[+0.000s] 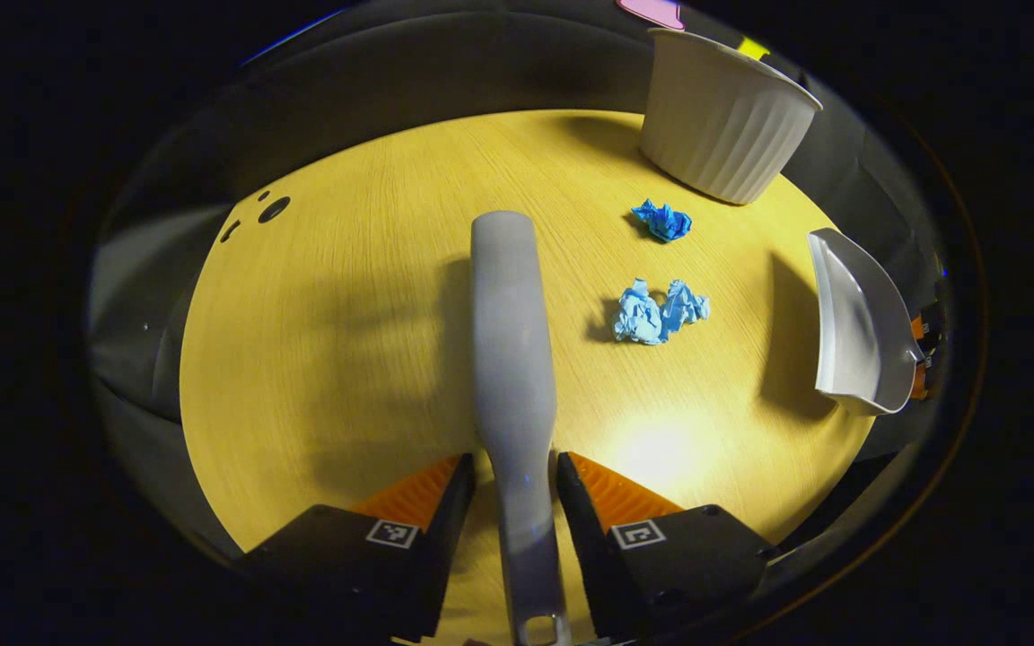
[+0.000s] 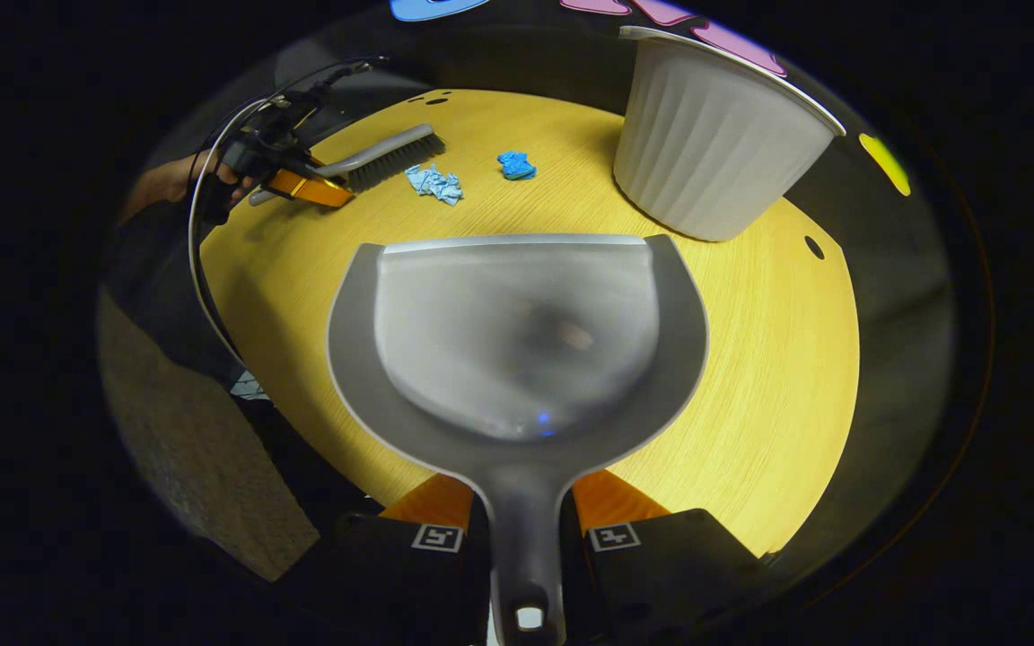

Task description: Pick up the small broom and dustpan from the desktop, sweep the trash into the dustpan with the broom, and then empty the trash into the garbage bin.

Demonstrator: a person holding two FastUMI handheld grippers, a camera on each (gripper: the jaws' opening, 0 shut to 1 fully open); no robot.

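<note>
The place is a staged recording booth, not a lived-in room: a round wood-grain desktop (image 1: 346, 359) stands alone under a bright lamp, ringed by black cloth wall (image 2: 517, 54), with grey carpet (image 2: 203, 467) below and a white ribbed garbage bin (image 2: 705, 152) on top.

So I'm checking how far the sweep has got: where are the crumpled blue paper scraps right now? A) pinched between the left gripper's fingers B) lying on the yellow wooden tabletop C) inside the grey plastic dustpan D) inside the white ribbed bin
B: the crumpled blue paper scraps lie loose on the yellow wooden tabletop, between the grey broom and the grey plastic dustpan, whose scoop is bare.
</note>
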